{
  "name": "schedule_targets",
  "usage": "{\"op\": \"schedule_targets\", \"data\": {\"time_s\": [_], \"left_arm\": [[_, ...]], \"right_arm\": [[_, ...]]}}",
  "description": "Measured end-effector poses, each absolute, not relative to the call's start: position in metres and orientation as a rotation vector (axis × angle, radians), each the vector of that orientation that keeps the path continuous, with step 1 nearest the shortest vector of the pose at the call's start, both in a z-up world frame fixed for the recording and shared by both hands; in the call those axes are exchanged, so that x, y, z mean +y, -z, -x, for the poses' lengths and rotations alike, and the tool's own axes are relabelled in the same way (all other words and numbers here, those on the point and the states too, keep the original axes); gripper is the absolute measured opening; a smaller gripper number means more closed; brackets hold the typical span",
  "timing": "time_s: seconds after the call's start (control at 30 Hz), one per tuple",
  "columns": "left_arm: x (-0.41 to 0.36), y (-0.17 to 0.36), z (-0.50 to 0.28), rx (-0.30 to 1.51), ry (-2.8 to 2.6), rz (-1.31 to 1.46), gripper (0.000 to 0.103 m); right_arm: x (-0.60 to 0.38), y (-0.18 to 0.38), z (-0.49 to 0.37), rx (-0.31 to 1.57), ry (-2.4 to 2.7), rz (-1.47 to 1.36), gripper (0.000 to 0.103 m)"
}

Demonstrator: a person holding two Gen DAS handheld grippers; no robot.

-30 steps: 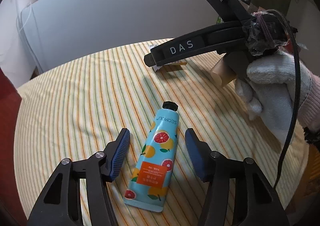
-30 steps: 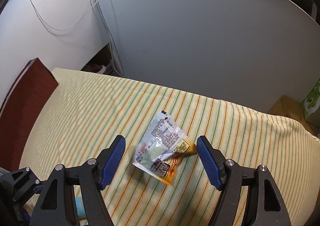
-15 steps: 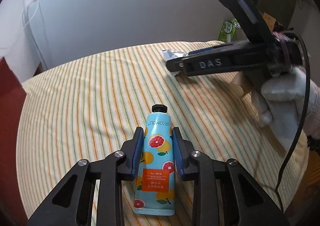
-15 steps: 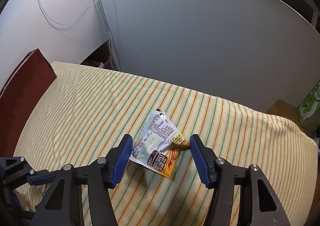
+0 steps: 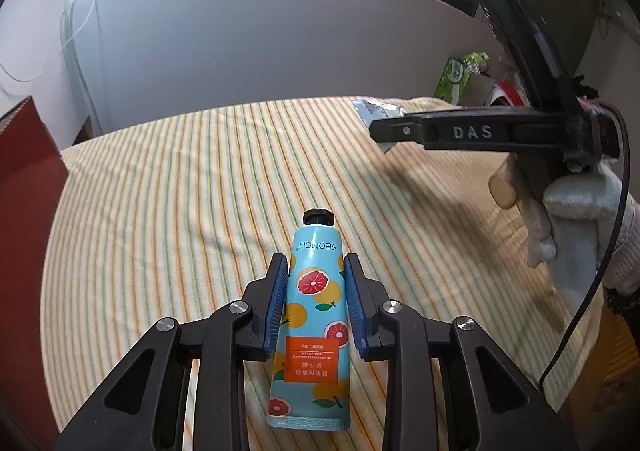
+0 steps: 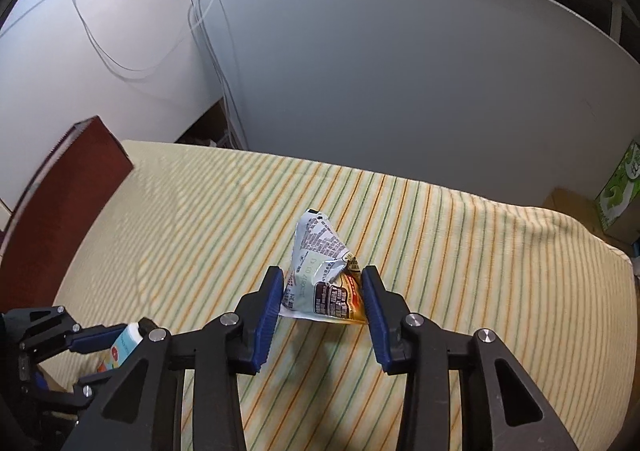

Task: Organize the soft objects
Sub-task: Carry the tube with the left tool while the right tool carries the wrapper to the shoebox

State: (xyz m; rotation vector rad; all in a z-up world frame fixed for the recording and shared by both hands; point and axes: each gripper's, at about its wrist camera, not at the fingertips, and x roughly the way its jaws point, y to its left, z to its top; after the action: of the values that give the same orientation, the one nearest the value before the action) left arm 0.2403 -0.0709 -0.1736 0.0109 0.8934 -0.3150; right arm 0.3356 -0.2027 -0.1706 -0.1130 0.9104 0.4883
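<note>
My left gripper (image 5: pixel 316 271) is shut on a light-blue hand cream tube (image 5: pixel 316 315) with grapefruit prints and a black cap, over the striped yellow cloth (image 5: pixel 180 191). My right gripper (image 6: pixel 323 281) is shut on a crumpled silver snack packet (image 6: pixel 320 271), pinched between the blue pads. In the left wrist view the right gripper (image 5: pixel 380 131) shows at the upper right with the packet (image 5: pixel 372 109) at its tip. In the right wrist view the left gripper and tube (image 6: pixel 120 347) show at the lower left.
A grey board (image 6: pixel 400 71) stands behind the table. A dark red chair back (image 5: pixel 24 179) is at the left edge. A green box (image 5: pixel 456 77) and a cardboard box sit beyond the far right corner. The cloth drops off at the right edge.
Both grippers have closed: the left on the tube, the right on the packet, which now stands crumpled and raised. The right gripper has shifted right in the left view.
</note>
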Motion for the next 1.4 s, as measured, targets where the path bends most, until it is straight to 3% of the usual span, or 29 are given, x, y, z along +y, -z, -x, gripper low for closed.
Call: {"op": "schedule_targets", "data": {"time_s": [0.47, 0.87, 1.4], "left_arm": [[-0.038, 0.105, -0.197, 0.776, 0.319, 0.009, 0.027], [0.069, 0.039, -0.178, 0.667, 0.164, 0.041, 0.027], [0.181, 0.048, -0.208, 0.700, -0.122, 0.064, 0.027]], "right_arm": [[-0.200, 0.095, -0.290, 0.800, -0.571, 0.089, 0.036], [-0.122, 0.040, -0.282, 0.734, -0.712, 0.097, 0.036], [0.042, 0.038, -0.295, 0.765, -0.898, 0.191, 0.036]]}}
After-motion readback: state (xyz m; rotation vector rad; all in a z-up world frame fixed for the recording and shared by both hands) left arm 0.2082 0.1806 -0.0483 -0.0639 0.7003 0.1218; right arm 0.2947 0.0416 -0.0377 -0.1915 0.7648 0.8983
